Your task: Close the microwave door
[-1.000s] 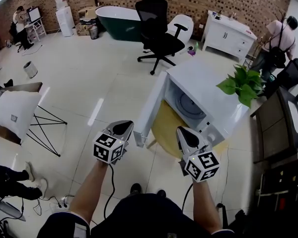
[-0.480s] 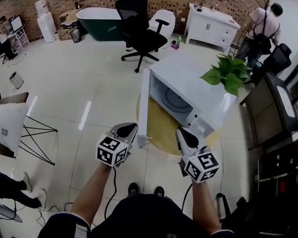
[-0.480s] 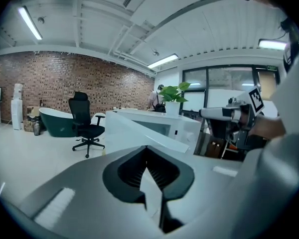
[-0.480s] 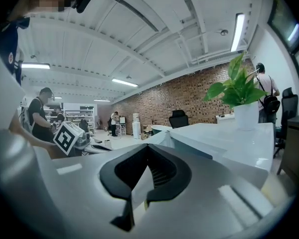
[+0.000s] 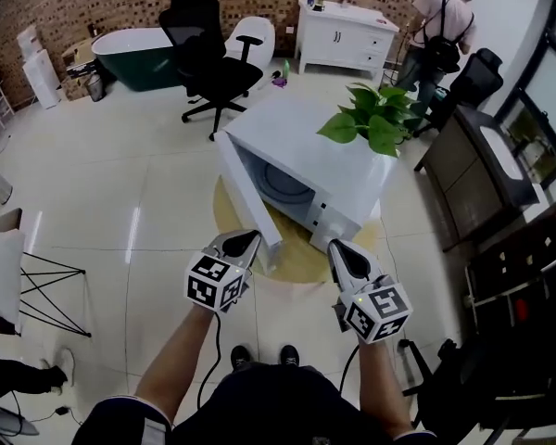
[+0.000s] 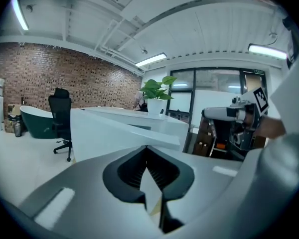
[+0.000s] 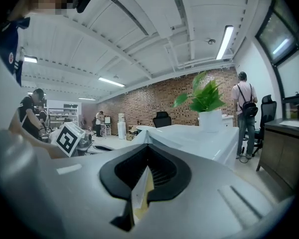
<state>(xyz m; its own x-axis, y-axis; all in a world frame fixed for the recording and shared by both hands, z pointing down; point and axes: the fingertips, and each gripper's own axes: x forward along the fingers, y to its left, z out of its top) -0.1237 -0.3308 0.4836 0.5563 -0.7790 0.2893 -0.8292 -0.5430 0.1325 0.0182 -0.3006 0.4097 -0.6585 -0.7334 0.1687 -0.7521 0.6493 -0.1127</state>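
The white microwave (image 5: 338, 170) stands on a round yellow table (image 5: 301, 258) with a potted plant (image 5: 371, 119) on top. Its door (image 5: 248, 193) hangs partly open, swung out toward me on the left side, and the cavity shows behind it. My left gripper (image 5: 249, 237) is shut and empty, its tip right at the door's free end; contact is unclear. My right gripper (image 5: 337, 247) is shut and empty too, just in front of the microwave's near corner. In the left gripper view the door (image 6: 102, 133) fills the space ahead of the left gripper (image 6: 146, 147).
A black office chair (image 5: 208, 49) and a white chair (image 5: 250, 40) stand behind the microwave. A dark cabinet (image 5: 468, 170) is at the right, a white cabinet (image 5: 343, 31) at the back, with a person (image 5: 435, 26) beside it. A folding stand (image 5: 37, 286) is at the left.
I have moved round to the microwave's front, and both grippers are closer to it. The door stands at a narrower angle to the front than before. Both grippers stay shut.
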